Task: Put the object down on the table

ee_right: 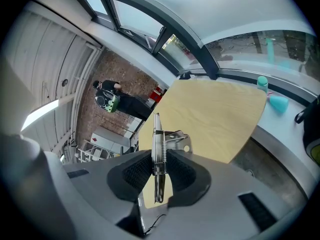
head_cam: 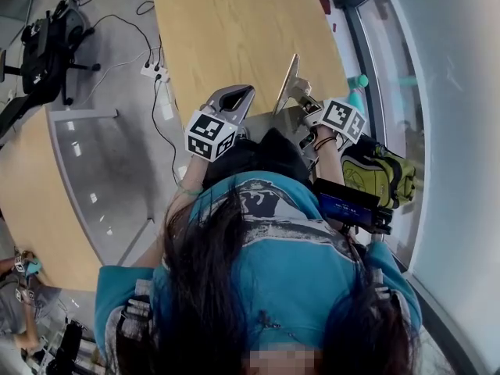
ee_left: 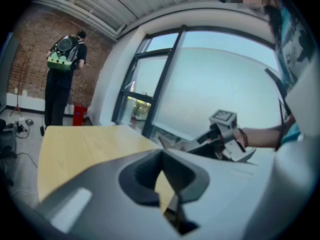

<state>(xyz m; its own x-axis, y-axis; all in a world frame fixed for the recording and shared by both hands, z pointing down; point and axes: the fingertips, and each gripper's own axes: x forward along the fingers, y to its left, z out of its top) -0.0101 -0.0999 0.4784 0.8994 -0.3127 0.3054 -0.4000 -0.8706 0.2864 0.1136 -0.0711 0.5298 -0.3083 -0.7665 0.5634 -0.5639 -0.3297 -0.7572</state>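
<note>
Clipboard (ee_right: 157, 129) edge-on in right tongs (ee_right: 159, 164) — spring (ee_right: 161, 149) seen only there.

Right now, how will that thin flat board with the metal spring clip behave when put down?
The thin flat board with the metal spring clip stands unbent in the right gripper, so probably stiff. So thin, it would likely tip flat if released on edge.

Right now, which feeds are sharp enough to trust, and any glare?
Right gripper view: sharp, the metal clip plate edge-on in the right tongs, fisheye bending the window frames. Left gripper view: soft, left tongs blurred. Head view: even daylight, no glare on the table.
</note>
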